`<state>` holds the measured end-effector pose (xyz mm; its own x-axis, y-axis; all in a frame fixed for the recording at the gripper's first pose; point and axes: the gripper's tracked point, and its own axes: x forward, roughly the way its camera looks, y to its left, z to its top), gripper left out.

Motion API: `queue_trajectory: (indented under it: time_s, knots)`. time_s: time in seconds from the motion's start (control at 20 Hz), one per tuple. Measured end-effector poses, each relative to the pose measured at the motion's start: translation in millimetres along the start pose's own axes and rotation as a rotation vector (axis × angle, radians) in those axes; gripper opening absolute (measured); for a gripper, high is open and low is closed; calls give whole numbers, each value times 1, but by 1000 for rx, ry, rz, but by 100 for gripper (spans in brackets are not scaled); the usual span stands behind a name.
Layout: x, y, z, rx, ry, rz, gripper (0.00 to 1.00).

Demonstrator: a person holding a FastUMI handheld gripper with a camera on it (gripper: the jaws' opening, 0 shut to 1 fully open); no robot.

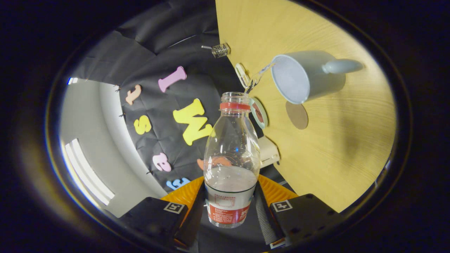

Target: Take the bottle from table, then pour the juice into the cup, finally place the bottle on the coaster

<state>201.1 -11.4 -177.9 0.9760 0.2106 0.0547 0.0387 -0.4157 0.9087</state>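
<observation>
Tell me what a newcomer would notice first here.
The clear bottle clamped between the gripper fingers, tipped so a thin stream runs from its mouth toward the grey cup beyond it. Between them, on the wooden table, lies a round brown coaster.

My gripper (pixel 230 207) is rolled hard onto its side, so the table stands as a steep slope ahead of me. My jaws are closed against the bottle (pixel 230 168), one finger (pixel 191 214) pressing each flank of its lower body, the neck pointing forward beyond my fingertips.
</observation>
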Motion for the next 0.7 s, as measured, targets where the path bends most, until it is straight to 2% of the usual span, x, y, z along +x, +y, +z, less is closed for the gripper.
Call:
queue_trajectory:
  time_s: [0.35,0.7]
  knots:
    - [3,-3,-6,52,11,-22,75]
    - [8,18,-22,68,9,7,75]
